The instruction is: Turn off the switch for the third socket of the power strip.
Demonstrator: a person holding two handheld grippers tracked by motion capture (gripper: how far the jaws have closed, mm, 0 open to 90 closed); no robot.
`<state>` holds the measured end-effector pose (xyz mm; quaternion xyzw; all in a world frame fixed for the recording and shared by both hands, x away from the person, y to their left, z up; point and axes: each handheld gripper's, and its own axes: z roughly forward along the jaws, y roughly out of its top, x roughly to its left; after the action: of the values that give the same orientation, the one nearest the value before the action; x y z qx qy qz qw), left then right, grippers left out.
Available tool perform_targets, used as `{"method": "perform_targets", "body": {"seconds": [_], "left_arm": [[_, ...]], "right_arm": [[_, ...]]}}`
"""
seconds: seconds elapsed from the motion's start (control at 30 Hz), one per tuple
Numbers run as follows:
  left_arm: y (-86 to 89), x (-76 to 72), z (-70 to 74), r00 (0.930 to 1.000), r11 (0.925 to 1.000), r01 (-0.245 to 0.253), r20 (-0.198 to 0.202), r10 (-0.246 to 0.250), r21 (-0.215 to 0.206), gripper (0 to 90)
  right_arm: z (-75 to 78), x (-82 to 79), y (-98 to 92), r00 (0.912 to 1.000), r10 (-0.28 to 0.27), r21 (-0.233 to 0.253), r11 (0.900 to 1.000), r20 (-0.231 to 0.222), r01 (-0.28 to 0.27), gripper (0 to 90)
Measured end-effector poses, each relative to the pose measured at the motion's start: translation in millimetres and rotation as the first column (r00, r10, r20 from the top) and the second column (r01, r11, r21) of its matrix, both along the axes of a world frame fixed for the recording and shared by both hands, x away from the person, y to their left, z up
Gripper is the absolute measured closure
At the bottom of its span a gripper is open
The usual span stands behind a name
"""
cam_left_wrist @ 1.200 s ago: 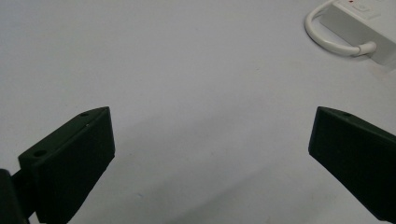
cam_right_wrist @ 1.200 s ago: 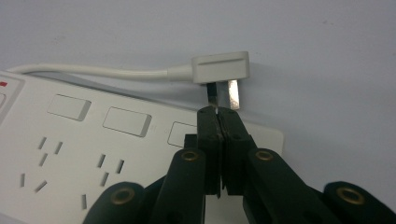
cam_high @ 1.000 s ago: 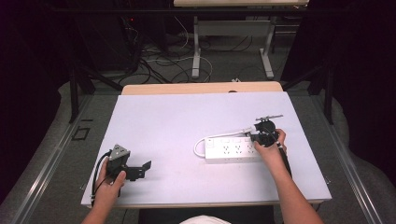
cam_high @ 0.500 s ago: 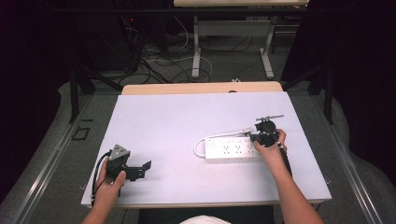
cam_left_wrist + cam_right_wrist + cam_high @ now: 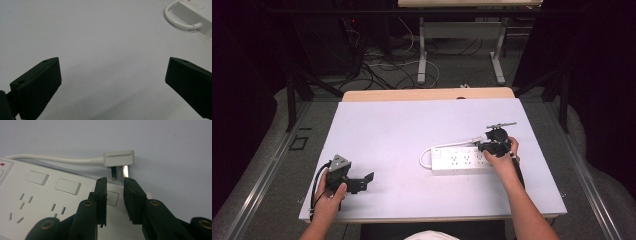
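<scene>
Nothing moved, right tongs (image 5: 115, 180) beside plug (image 5: 119, 158)

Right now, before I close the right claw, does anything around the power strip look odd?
Only the strip's own plug: it lies on its side beside the power strip, prongs bare and pointing at the right claw, which is slightly open. No damage or spill shows.

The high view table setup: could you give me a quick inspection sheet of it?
Surface: pale lilac tabletop, bare.
Job's things: white plastic power strip lying flat; its white flat plug lies beside it, prongs exposed.
Clutter: nothing seen.
Grippers: left gripper open over bare table; right gripper narrowly open over the strip, just short of the plug.
Cables: strip's white cord looped at its end.
Surroundings: dark floor with tangled wires.
</scene>
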<state>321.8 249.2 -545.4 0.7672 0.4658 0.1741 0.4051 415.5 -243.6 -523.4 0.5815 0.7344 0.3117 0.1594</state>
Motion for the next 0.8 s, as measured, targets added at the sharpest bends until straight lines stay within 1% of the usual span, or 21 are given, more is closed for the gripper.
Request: {"method": "perform_targets", "body": {"seconds": [0.03,0.07,0.23,0.3,0.33,0.37,0.4,0.43,0.47,0.53,0.63,0.7,0.77,0.8], "left_arm": [[0.8,0.5,0.2,1.0000,0.9999,0.001,0.005,-0.001,0.011,0.4],[0.3,0.6,-0.3,1.0000,1.0000,-0.004,0.002,0.004,-0.001,0.4],[-0.6,1.9,-0.6,1.0000,1.0000,-0.005,-0.003,0.005,-0.002,0.5],[-1.0,2.7,-1.0,1.0000,1.0000,0.000,-0.003,0.000,-0.002,0.4],[-1.6,2.8,-1.8,1.0000,1.0000,-0.004,0.004,0.004,-0.006,0.5],[-1.4,2.7,-1.8,1.0000,1.0000,-0.003,0.000,0.003,-0.006,0.4],[-1.1,2.9,-1.7,1.0000,1.0000,-0.003,-0.001,0.003,-0.003,0.4],[-0.3,3.0,-1.7,1.0000,1.0000,-0.001,-0.001,0.001,0.005,0.5],[-0.6,2.9,-2.0,1.0000,1.0000,-0.003,-0.006,0.003,-0.002,0.4],[-0.5,2.9,-2.5,1.0000,1.0000,-0.003,-0.007,0.003,-0.005,0.5],[-0.9,3.0,-2.4,0.9999,1.0000,-0.005,-0.009,0.005,-0.002,0.4],[-1.0,3.5,-2.5,0.9999,1.0000,-0.003,-0.011,0.003,0.006,0.4],[-1.3,3.8,-3.2,0.9999,1.0000,-0.003,-0.015,0.003,0.000,0.4],[-0.5,4.0,-3.1,0.9998,1.0000,0.005,-0.020,-0.004,0.006,0.5]], "right_arm": [[0.5,0.1,0.0,1.0000,0.004,0.001,1.000,0.002,-0.004,70.5],[0.9,0.0,0.2,1.0000,0.007,0.000,1.000,0.006,-0.007,68.4],[1.5,-0.7,4.2,0.9995,0.016,-0.024,1.000,0.026,-0.016,55.9],[1.7,-0.6,5.2,0.9988,0.024,-0.038,0.999,0.042,-0.023,52.9],[2.3,-0.7,6.2,0.9989,0.028,-0.034,0.999,0.038,-0.026,50.8],[2.9,-0.8,6.9,0.9987,0.034,-0.028,0.999,0.037,-0.033,49.4],[3.7,-0.9,7.5,0.9983,0.043,-0.022,0.999,0.038,-0.042,48.2],[4.6,-1.0,8.3,0.9979,0.046,-0.026,0.999,0.045,-0.045,47.0],[6.3,-1.8,10.0,0.9981,0.042,-0.030,0.999,0.045,-0.041,45.4],[8.7,-3.1,12.6,0.9974,0.037,-0.048,0.998,0.062,-0.034,41.1],[9.9,-4.0,16.4,0.9976,0.044,-0.046,0.998,0.054,-0.041,33.0],[9.4,-4.2,18.9,0.9978,0.044,-0.044,0.998,0.050,-0.042,29.6],[8.3,-3.8,20.0,0.9977,0.046,-0.052,0.998,0.051,-0.044,25.4],[7.4,-3.3,20.9,0.9977,0.047,-0.050,0.998,0.048,-0.045,23.5]]}}
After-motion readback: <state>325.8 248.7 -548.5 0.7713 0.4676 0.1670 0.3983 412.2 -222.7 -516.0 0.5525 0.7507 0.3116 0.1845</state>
